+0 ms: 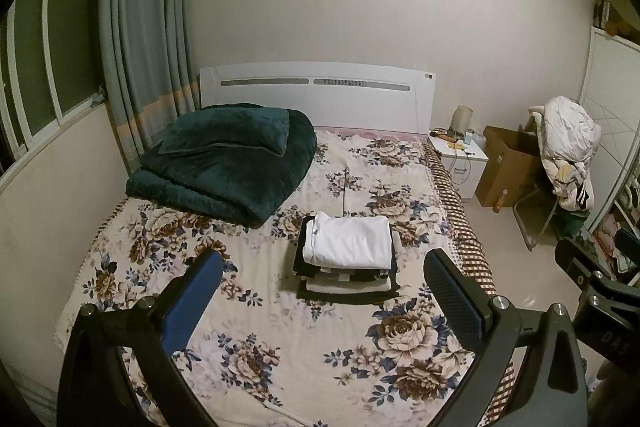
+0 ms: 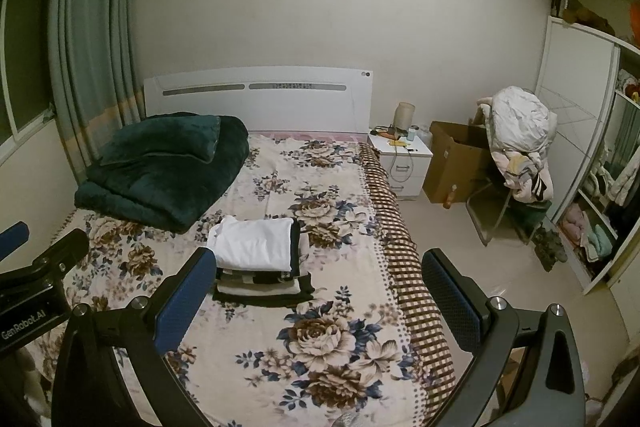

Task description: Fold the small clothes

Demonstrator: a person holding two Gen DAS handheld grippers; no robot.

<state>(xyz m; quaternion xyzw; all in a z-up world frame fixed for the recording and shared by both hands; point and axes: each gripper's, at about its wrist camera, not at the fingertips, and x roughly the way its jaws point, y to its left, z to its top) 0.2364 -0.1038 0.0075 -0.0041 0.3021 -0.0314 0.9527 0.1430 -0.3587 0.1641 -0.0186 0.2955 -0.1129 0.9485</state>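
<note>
Two hand-held grippers hang above the near end of a bed (image 1: 280, 339), both with their jaws spread wide and nothing between them. The left hand-held gripper (image 1: 322, 281) has a blue pad on one finger and a dark pad on the other, and the stack of folded clothes (image 1: 346, 261) shows in the gap between them, well apart from either fingertip. The right hand-held gripper (image 2: 318, 279) is spread just as wide, its left finger overlapping the near left corner of the same stack (image 2: 260, 263) in the picture, though whether it touches the cloth cannot be told. The stack lies about mid-bed on the floral bedspread (image 2: 328, 347), closer to the right edge, with a folded white garment (image 1: 348, 241) on top of dark and pale layers. A folded dark green blanket (image 1: 224, 163) sits at the head of the bed on the left, with a matching pillow (image 1: 228, 133) on it, just in front of the white headboard (image 1: 316, 91). To the right of the bed stands a white nightstand (image 2: 404, 163) carrying small items, then a cardboard box (image 2: 456, 163), then a chair piled with laundry (image 2: 520, 143). Grey-green curtains (image 1: 140, 27) hang at the left beside a window (image 1: 44, 39), and an open wardrobe (image 2: 600, 167) stands at the far right.
</note>
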